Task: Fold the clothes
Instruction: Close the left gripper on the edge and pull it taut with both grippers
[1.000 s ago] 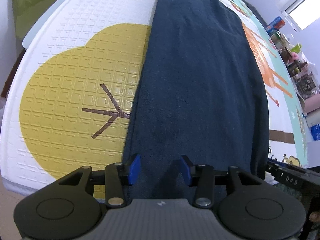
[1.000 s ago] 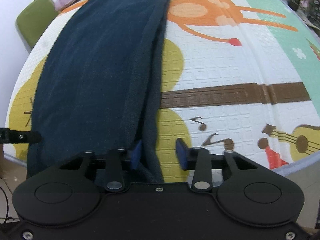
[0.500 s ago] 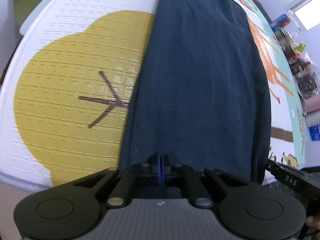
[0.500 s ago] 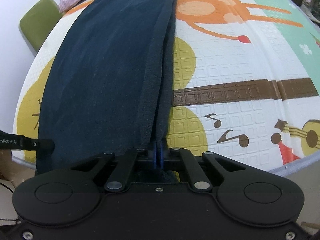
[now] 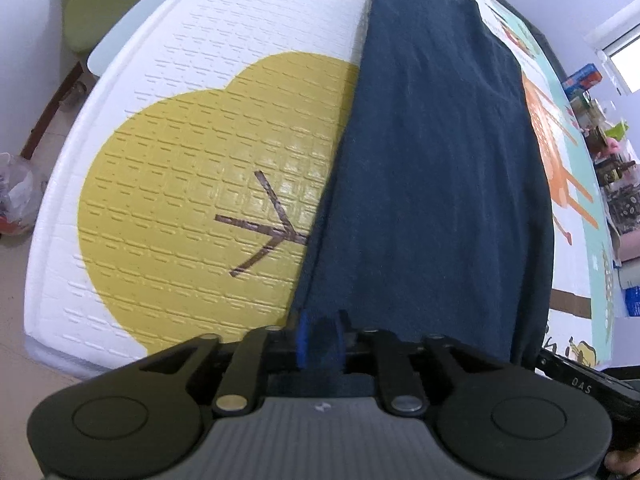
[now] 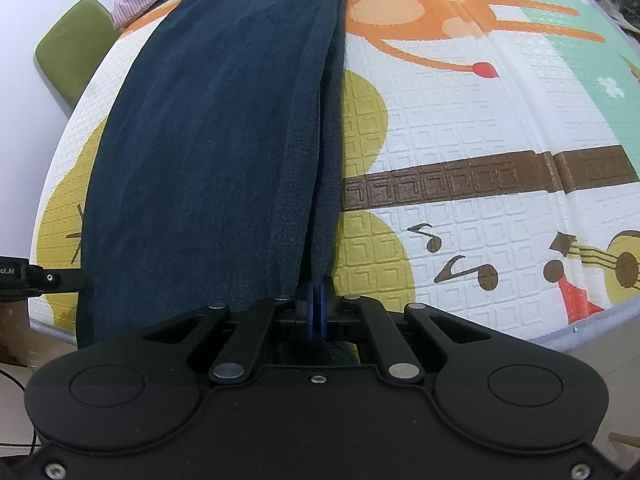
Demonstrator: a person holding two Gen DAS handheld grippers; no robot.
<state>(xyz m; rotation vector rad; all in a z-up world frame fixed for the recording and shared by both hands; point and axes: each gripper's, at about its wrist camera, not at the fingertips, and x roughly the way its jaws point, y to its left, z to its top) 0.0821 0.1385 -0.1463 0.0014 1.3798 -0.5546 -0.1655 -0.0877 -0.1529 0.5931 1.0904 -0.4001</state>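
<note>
Dark blue jeans (image 5: pixel 432 168) lie lengthwise up the middle of the embossed foam play mat (image 5: pixel 208 152), hem end at bottom of frame. Left gripper (image 5: pixel 320 338): jaws part-spread and opening, denim hem corner between the blue pads. Right gripper (image 6: pixel 316 314): pads pressed together, pinching the jeans' (image 6: pixel 208 140) right edge fold. Fabric is flat and twill-textured. Mat (image 6: pixel 480 208) right of the jeans is bare; near mat edge sits just beside both grippers.
</note>
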